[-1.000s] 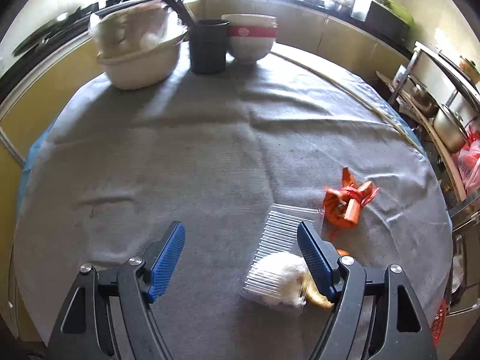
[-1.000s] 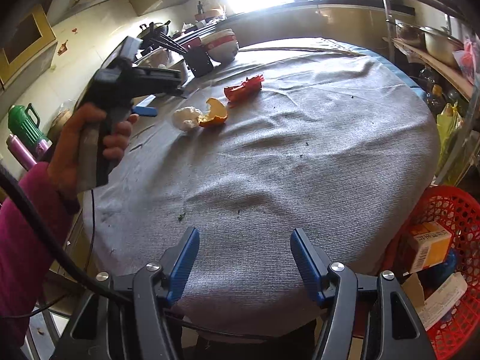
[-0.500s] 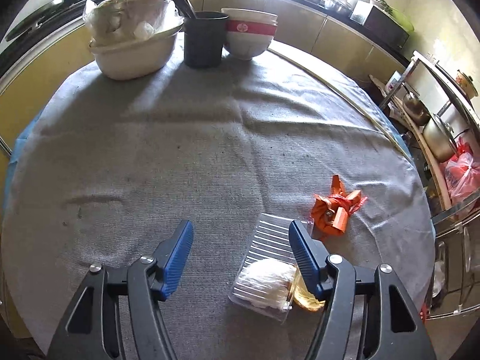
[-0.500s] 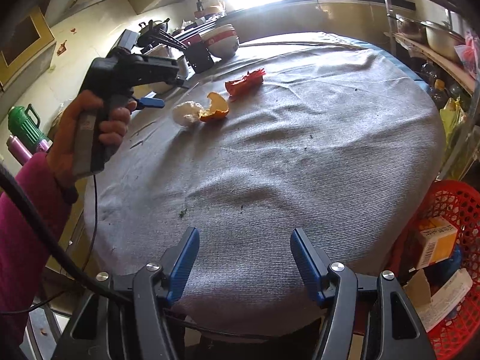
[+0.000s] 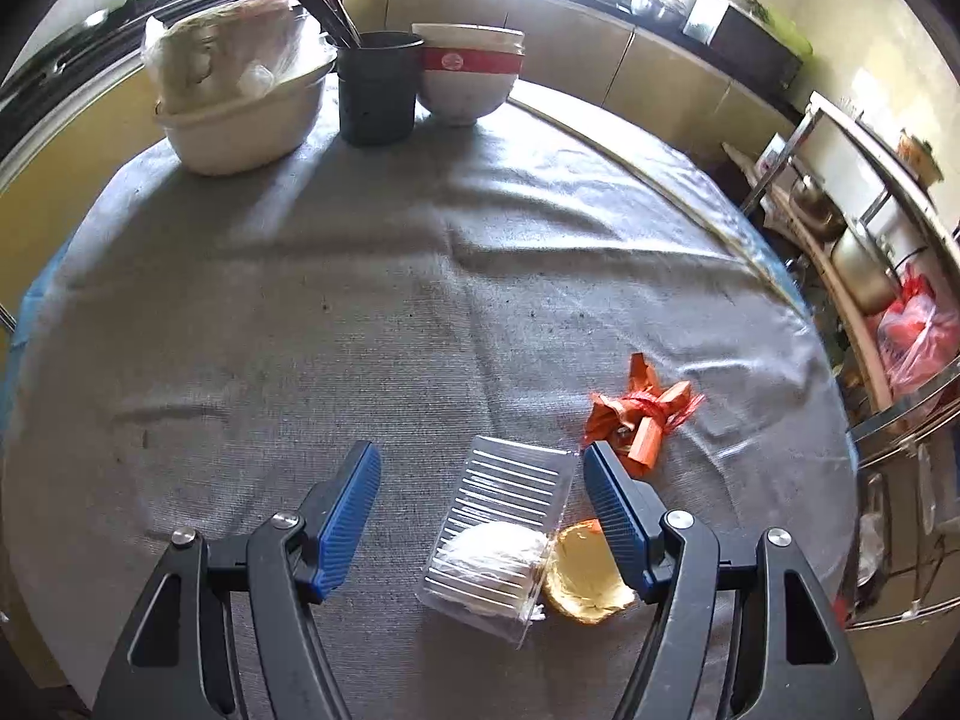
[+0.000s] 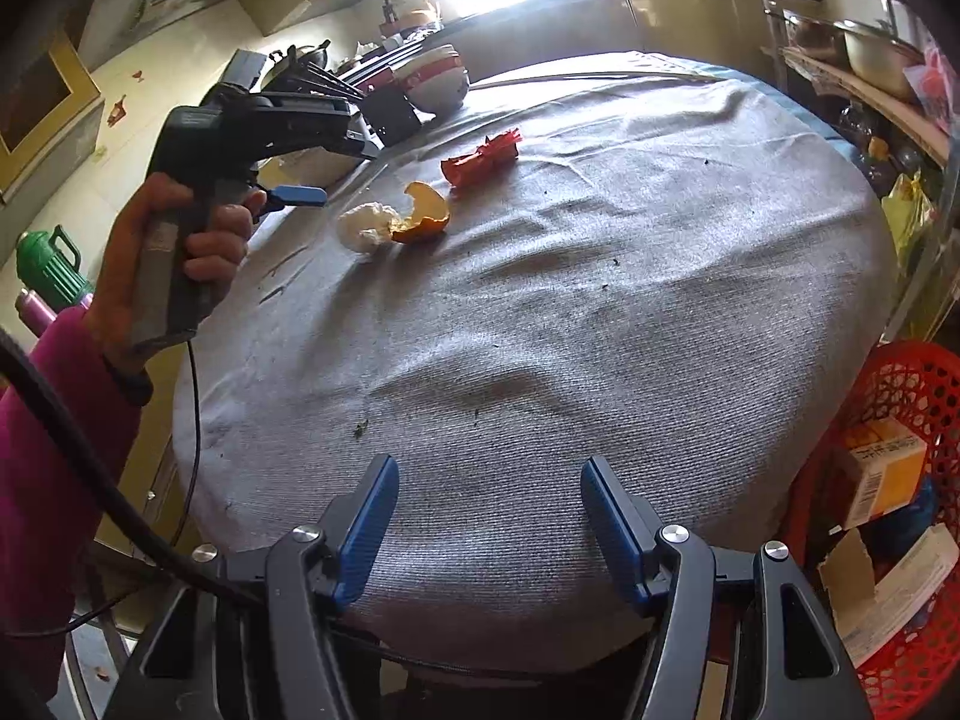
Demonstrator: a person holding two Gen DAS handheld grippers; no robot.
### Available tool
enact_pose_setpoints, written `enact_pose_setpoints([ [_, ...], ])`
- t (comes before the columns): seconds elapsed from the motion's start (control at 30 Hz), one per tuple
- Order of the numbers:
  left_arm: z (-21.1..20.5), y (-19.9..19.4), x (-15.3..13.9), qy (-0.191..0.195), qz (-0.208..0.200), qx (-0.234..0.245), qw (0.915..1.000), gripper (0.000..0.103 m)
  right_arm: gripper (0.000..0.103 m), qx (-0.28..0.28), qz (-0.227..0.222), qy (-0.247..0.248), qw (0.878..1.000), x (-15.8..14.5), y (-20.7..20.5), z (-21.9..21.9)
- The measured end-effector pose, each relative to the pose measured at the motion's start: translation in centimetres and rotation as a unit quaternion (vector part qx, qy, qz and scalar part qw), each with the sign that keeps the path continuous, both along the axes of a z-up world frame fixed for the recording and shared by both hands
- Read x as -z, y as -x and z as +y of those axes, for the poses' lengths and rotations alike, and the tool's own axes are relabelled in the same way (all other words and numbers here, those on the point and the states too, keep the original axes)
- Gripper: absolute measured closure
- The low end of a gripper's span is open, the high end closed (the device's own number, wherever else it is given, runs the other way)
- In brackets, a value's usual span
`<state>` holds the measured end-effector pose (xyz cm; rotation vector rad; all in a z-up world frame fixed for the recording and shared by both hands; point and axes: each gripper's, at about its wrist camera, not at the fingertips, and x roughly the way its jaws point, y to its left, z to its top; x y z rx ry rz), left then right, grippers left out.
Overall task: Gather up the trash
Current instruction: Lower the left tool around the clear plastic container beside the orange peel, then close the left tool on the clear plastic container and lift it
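Observation:
A clear ribbed plastic tray (image 5: 503,525) with a white wad inside (image 5: 498,546) lies on the grey tablecloth (image 5: 360,330), beside an orange peel (image 5: 585,570) and a crumpled red wrapper (image 5: 639,417). My left gripper (image 5: 480,480) is open above them; the tray lies between its fingers toward the right one. In the right wrist view the white wad (image 6: 367,223), peel (image 6: 423,217) and wrapper (image 6: 480,156) lie far across the table, with the left gripper (image 6: 294,195) beside them. My right gripper (image 6: 486,498) is open and empty over the near table edge.
A cream basin with a bag (image 5: 240,96), a black utensil cup (image 5: 378,84) and stacked bowls (image 5: 468,72) stand at the table's back. A red basket (image 6: 900,528) with boxes sits on the floor at the right. A metal shelf rack (image 5: 852,228) stands to the right.
My left gripper has drifted back and to the right, so the tray now sits further between its fingers. The right gripper has barely moved.

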<state>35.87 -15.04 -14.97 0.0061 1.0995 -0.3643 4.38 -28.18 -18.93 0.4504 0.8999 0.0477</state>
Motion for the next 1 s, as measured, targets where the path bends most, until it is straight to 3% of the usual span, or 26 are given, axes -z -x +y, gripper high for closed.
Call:
enact_pose_setpoints([
  [0.47, 1.1, -0.3, 0.0, 0.043, 0.021, -0.004, 0.9989, 0.032, 0.036, 0.000, 0.001, -0.003, 1.000, 0.1, 0.0, 0.0],
  [0.7, 0.6, -0.8, 1.7, 0.034, 0.053, 0.002, 0.9980, 0.032, 0.036, -0.013, 0.001, 0.006, 1.000, 0.1, -0.3, 0.8],
  [0.8, 0.6, -1.0, 2.0, 0.029, 0.046, -0.002, 0.9985, 0.032, 0.036, -0.012, 0.002, 0.004, 1.000, 0.2, -0.4, 0.7],
  [0.87, 0.6, -1.1, 2.1, 0.029, 0.044, 0.000, 0.9986, 0.038, 0.036, -0.010, 0.002, 0.002, 1.000, 0.2, -0.4, 0.5],
  [0.9, 0.5, -1.2, 2.2, 0.025, 0.045, 0.001, 0.9987, 0.054, 0.036, -0.009, 0.002, 0.001, 1.000, 0.2, -0.5, 0.5],
  [0.93, 0.4, -1.4, 2.4, 0.024, 0.051, 0.003, 0.9984, 0.060, 0.036, -0.008, 0.002, 0.001, 1.000, 0.2, -0.5, 0.4],
  [1.0, 0.5, -1.5, 2.3, 0.028, 0.049, 0.004, 0.9984, 0.060, 0.036, -0.008, 0.002, 0.002, 1.000, 0.2, -0.6, 0.5],
])
